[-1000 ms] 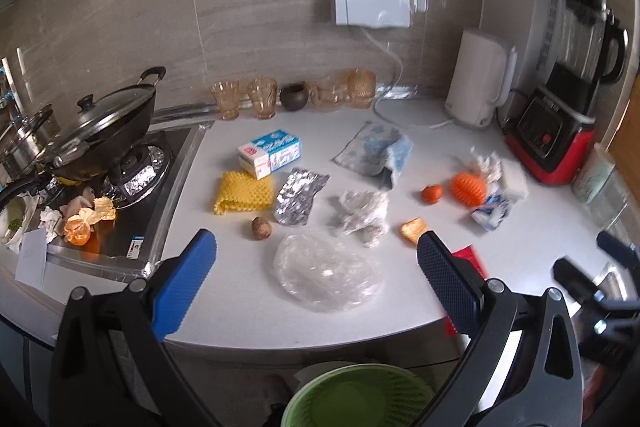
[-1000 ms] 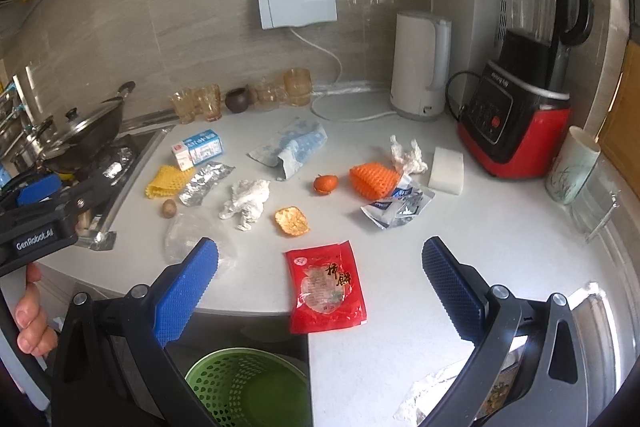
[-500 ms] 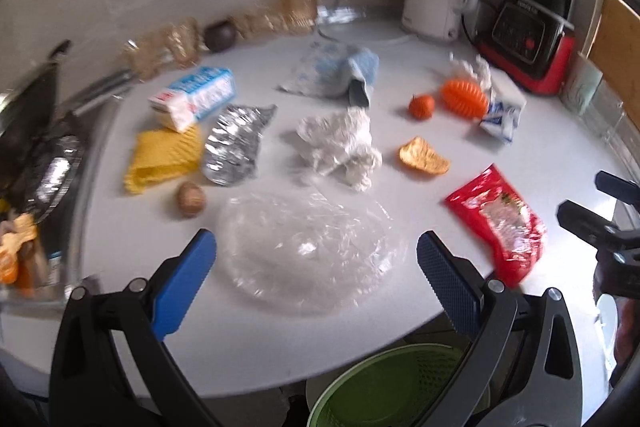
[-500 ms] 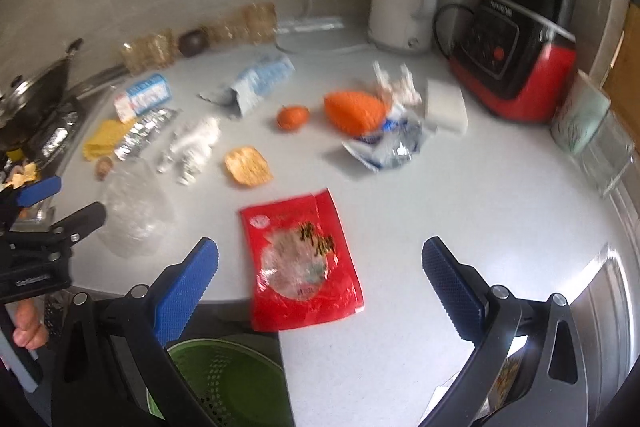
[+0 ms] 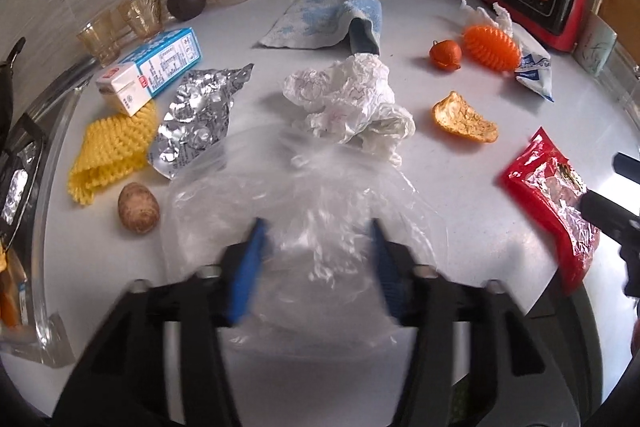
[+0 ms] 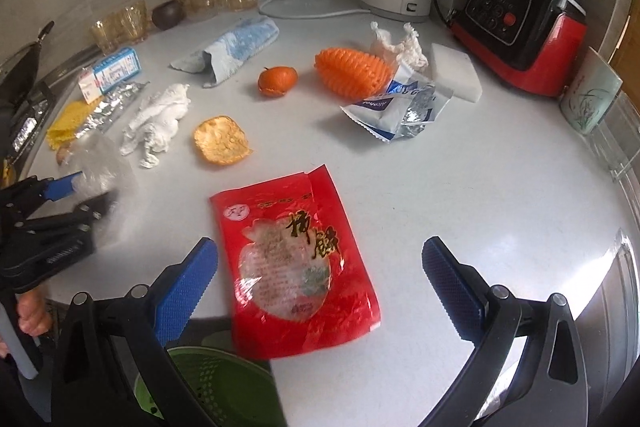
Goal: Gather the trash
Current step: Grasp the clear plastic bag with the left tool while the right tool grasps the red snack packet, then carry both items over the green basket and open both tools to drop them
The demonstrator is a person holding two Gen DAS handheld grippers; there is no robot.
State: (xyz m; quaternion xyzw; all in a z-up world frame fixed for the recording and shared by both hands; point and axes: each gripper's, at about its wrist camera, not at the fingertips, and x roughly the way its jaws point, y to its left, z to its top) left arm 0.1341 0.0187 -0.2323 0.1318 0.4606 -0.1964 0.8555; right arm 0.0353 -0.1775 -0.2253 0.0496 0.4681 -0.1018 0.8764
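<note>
Straddling clear plastic wrap (image 5: pixel 304 227) on bench (image 5: pixel 460 179), left hand-held gripper (image 5: pixel 316 267) half apart | right hand-held gripper (image 6: pixel 320 279) wide apart, red packet (image 6: pixel 292 259) at 12 o'clock

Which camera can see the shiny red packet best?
The right wrist view: the red packet lies whole and sharp between the open right gripper. The left wrist view shows it squeezed at the right edge, partly hidden.

A crumpled clear plastic bag (image 5: pixel 304 223) lies flat near the counter edge. Behind it lies a wrinkled white paper tissue (image 5: pixel 352 103), and left of that a piece of creased silver foil (image 5: pixel 196 119). A red snack packet (image 6: pixel 296 263) lies flat, its lower end over the counter edge. An orange peel (image 6: pixel 222 141) rests open side up.
</note>
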